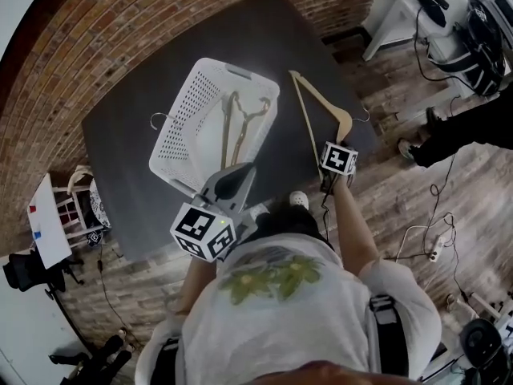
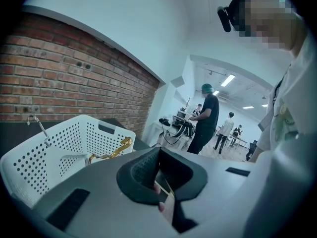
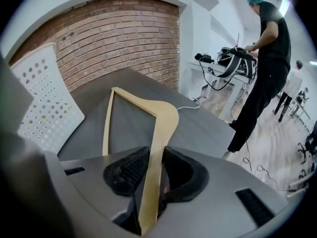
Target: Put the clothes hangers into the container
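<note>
The hanger is of pale wood, smooth, with a light sheen. The right tongs have a matt grey plastic body and black, ribbed, matt pads. The basket is white plastic, pierced with many small holes. The darker hangers in it have a glossy golden part. The tabletop is dark grey and matt. The wall is rough red brick, and the floor is of wooden planks.

A pale wooden hanger lies flat at 3 o'clock from the white perforated basket, which holds two hangers.
</note>
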A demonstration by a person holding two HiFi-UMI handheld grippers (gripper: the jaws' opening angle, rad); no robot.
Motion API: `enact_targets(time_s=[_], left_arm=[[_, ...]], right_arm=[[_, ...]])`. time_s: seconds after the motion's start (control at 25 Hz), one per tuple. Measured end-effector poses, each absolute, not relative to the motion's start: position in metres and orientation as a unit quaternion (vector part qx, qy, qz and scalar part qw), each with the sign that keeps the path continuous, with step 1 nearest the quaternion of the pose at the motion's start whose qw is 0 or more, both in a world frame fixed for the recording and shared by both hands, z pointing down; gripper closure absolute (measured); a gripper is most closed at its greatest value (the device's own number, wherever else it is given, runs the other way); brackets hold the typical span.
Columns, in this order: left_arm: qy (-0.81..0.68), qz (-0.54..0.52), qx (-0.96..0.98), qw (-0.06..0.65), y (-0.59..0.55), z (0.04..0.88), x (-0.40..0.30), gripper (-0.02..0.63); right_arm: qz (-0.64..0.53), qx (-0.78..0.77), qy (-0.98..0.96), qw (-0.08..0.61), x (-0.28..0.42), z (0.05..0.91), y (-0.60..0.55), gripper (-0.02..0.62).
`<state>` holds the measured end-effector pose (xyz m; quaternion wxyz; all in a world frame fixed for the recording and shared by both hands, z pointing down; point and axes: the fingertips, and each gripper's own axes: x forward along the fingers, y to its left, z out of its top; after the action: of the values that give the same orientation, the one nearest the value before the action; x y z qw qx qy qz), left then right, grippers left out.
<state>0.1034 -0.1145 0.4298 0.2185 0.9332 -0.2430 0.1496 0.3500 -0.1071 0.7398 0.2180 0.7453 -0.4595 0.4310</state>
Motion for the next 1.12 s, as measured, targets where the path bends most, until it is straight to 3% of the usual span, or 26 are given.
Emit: enact_targets(time_s=[0.36, 1.12], left_arm=[[-0.215, 0.133, 0.942, 0.222, -0.114, 0.430, 0.101, 0.577], [-0.218, 0.077, 0.953, 0.197, -0.114, 0.392, 0.066, 0.577]], right_arm=[[0.467, 0.727, -0.458, 0.208, 0.353, 0.739, -0.106, 0.495], [0.446, 0.767, -0.462, 0.016, 0.364, 0.600, -0.084, 0.495]])
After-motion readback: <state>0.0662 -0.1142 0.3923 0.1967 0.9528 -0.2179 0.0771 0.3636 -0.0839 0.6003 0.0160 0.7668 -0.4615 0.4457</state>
